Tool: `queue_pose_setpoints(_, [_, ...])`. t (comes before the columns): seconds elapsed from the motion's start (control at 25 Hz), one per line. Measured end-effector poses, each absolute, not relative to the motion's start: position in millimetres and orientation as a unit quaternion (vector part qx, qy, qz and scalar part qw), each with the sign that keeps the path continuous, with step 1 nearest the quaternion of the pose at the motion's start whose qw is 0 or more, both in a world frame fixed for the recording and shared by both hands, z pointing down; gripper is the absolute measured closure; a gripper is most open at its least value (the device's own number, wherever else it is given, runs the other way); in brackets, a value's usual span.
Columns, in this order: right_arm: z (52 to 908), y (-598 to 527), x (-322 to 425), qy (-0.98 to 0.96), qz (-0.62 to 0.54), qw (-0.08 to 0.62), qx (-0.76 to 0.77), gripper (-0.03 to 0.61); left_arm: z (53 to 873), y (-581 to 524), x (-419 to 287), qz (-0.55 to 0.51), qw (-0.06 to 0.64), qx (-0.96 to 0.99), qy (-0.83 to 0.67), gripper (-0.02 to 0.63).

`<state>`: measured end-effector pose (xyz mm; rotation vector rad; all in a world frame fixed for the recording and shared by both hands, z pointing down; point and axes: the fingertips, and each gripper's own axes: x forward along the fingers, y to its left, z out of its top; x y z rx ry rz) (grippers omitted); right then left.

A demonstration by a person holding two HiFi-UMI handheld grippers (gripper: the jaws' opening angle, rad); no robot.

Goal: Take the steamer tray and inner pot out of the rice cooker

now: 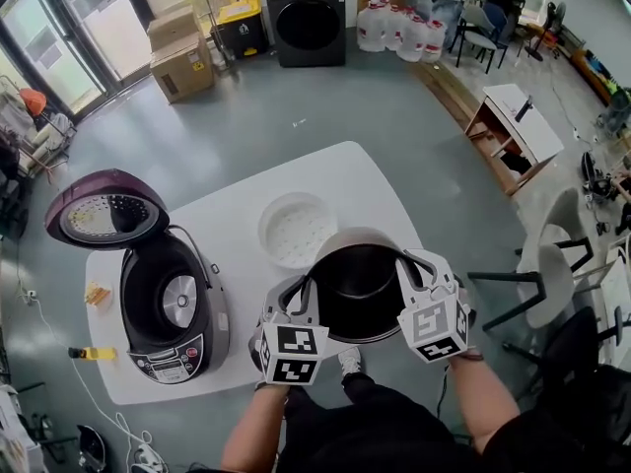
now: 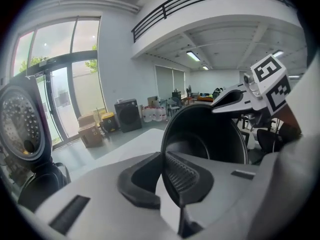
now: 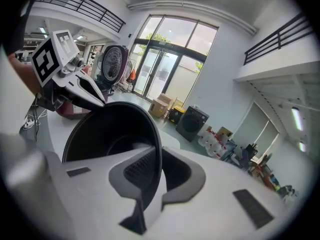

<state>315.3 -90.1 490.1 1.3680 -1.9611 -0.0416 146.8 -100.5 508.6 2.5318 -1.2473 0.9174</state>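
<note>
1. Inner pot [image 1: 357, 286] is out of the rice cooker [image 1: 166, 308]. It sits to the cooker's right, over the near edge of the table [image 1: 335, 175]. Can't tell if its base touches the table.
2. Left gripper [image 2: 162, 173]: jaws narrow, clamped on the pot's rim on the side nearer the cooker. One finger is inside the wall with its ribbed pad [image 2: 181, 175] against it, and the other finger is outside.
3. Right gripper [image 3: 160, 171]: also narrow, pinching the rim on the side away from the cooker. One finger inside the wall, one outside.
4. The two grips sit opposite each other across the pot's mouth. Mouth faces up, roughly level in the head view.
5. Steamer tray [image 1: 296, 230] lies on the table right of the cooker, just beyond the pot and apart from both grippers.
6. Cooker lid [image 1: 106, 215] stands open, and the heating plate [image 1: 179, 302] shows at the bottom of the cavity.
</note>
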Motion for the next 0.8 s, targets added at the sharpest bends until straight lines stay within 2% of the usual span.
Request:
queue_pose_setpoints(0.4, [532.4, -96.9, 332.5, -0.769, 0.036, 0.384, 0.51, 0.543, 545.3, -111.1, 163.8, 0.343, 0.113, 0.839, -0.406, 0.581])
queue_pose_setpoints(0.8, [555.7, -123.7, 365.6, -0.758, 0.069, 0.371, 0.532, 0.535, 554.3, -146.5, 195.5, 0.344, 0.1, 0.843, -0.402, 0.577])
